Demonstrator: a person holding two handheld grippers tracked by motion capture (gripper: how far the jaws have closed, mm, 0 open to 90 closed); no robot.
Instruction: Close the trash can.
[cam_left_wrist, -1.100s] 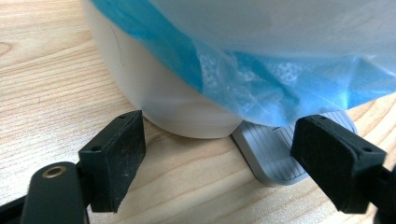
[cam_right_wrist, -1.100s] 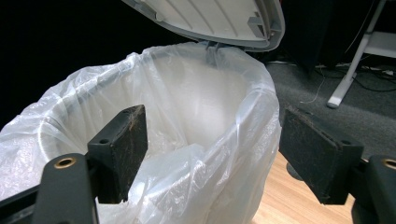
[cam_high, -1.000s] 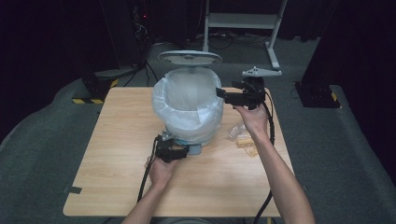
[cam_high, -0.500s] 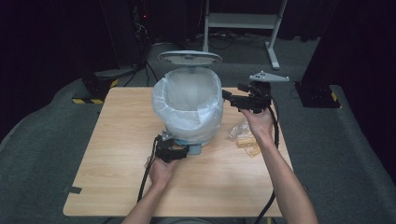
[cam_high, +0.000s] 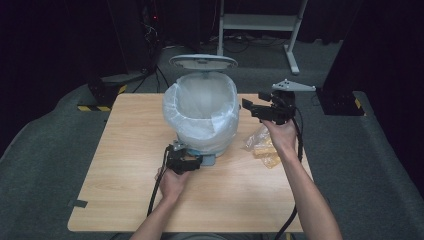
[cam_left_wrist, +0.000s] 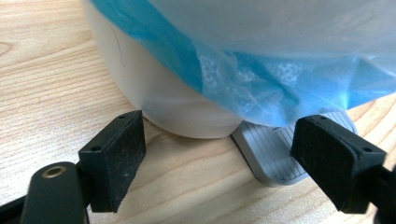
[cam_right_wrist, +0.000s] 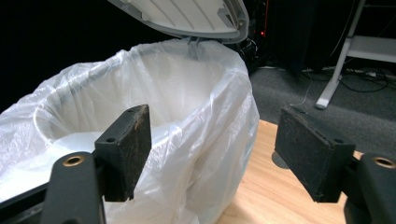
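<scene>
High cam overhead; gripper cams close (share bin (cam_high: 202, 117)).

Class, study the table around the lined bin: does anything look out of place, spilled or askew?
Yes. A crumpled clear wrapper lies loose on the table beside the bin, not inside it, though the lid stands open.

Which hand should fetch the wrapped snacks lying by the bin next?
Right, probably. The right gripper is open and empty beside the bin, with the snack packets just below that hand. The left gripper sits at the bin's pedal, apparently keeping the lid up.
</scene>
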